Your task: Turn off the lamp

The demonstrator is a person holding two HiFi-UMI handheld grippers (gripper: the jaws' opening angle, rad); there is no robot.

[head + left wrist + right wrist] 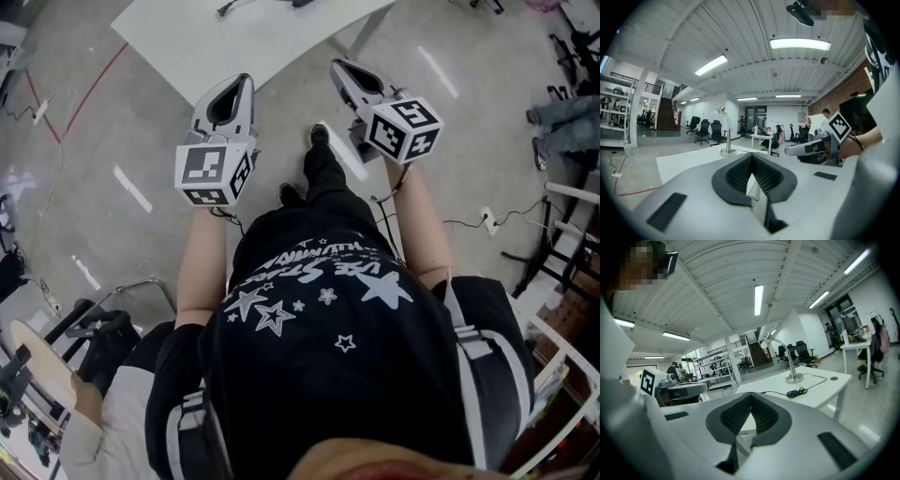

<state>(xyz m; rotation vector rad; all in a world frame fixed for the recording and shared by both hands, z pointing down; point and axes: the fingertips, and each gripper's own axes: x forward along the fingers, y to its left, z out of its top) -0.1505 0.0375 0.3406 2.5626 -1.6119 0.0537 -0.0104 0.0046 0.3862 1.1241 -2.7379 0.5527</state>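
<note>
A silver desk lamp (724, 131) with a curved neck stands on a white table (689, 159), some way ahead of my left gripper (751, 156). The left jaws are shut with nothing between them. In the right gripper view the lamp (790, 363) stands on the table's far side, and its black cord with an inline switch (793, 393) lies on the tabletop (820, 390). My right gripper (751, 396) is also shut and empty. In the head view both the left gripper (242, 84) and the right gripper (339, 67) hang short of the table's near edge (272, 66).
Office chairs (702, 131) and a desk (761, 138) with people stand far behind the table. A floor cable and power strip (487, 221) lie to my right, a chair (42, 366) at lower left, shelving (712, 366) in the distance.
</note>
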